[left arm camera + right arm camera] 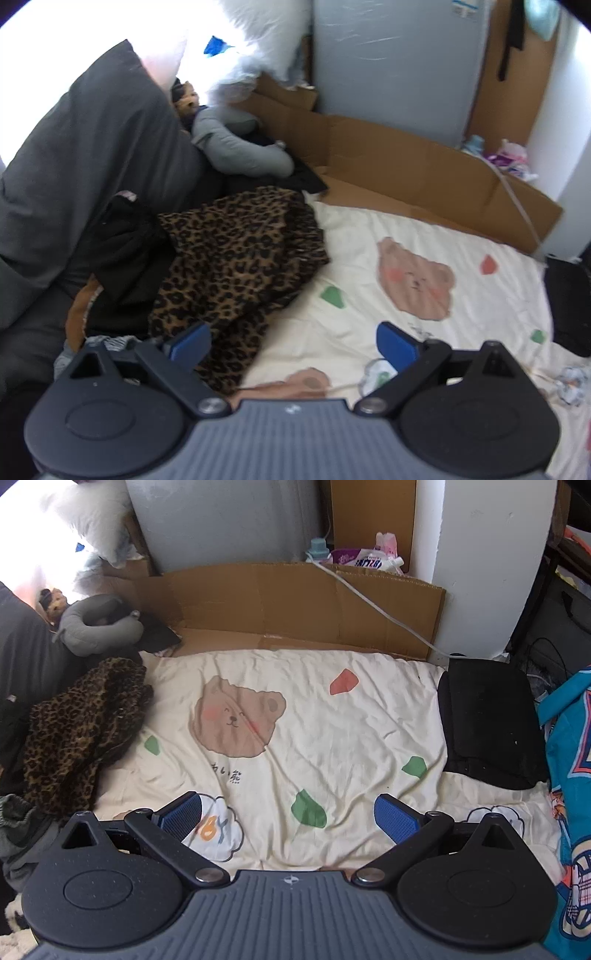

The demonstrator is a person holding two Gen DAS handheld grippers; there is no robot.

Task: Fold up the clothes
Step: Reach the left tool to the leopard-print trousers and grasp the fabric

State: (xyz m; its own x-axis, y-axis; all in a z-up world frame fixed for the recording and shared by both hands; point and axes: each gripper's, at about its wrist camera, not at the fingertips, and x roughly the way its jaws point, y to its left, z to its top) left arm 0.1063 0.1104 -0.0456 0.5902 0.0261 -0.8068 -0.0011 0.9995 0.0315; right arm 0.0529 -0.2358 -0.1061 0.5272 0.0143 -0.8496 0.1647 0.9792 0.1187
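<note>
Left wrist view cuts off the dark clothing (122, 266) under the leopard-print garment (240, 266), heaped at the left edge of the bear-print sheet (406, 229). Both the left gripper (291, 343) and right gripper (288, 814) hover wide open above the sheet, holding nothing.

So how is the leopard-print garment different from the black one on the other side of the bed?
The leopard-print garment is crumpled in a heap; the black garment lies flat and squared, apparently folded. The leopard one is patterned brown, the black one plain. Both rest on the bear-print sheet, untouched by either tongs.
</note>
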